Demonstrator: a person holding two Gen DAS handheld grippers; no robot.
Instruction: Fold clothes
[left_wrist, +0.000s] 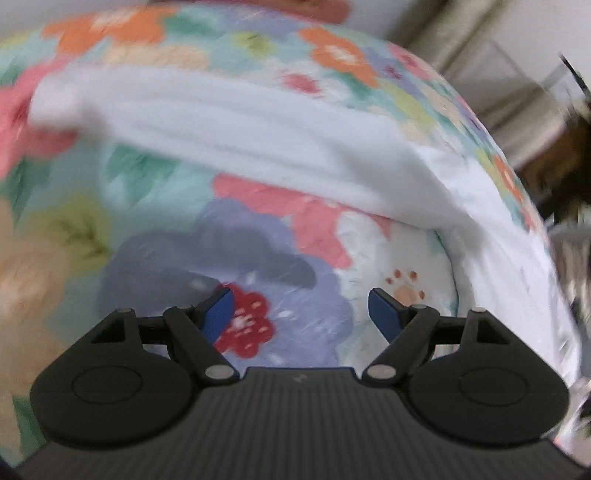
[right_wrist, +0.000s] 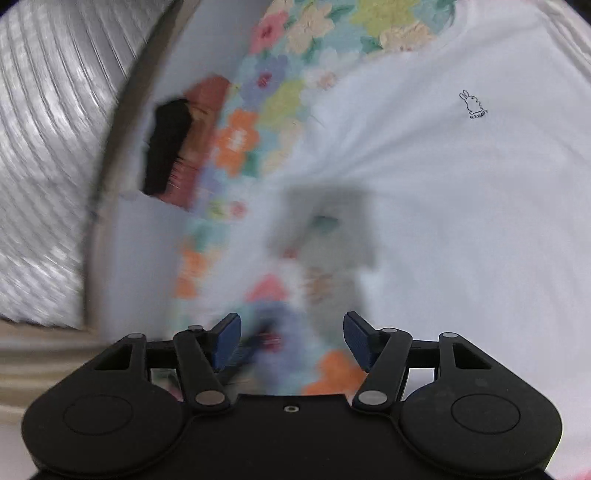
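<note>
We see one floral bedspread (left_wrist: 155, 206) filling most of both views, its printed surface running to a curved far edge in the left wrist view, with bare patterned cloth between the white fabric and our claws. On it lies one white T-shirt (right_wrist: 443, 206), spread flat, with a small rabbit print (right_wrist: 473, 105) on it; in the left wrist view the same shirt (left_wrist: 258, 140) shows as a long pale band bending down the right side. In the right wrist view, a dark and reddish object (right_wrist: 181, 147), too blurred to name, sits past the bedspread's left edge. Both views are smeared with motion. Our left claw (left_wrist: 301, 314) stands wide, holding nothing, above the bedspread near the shirt's edge. Our right claw (right_wrist: 291, 339) is likewise wide and empty, beside the shirt.
</note>
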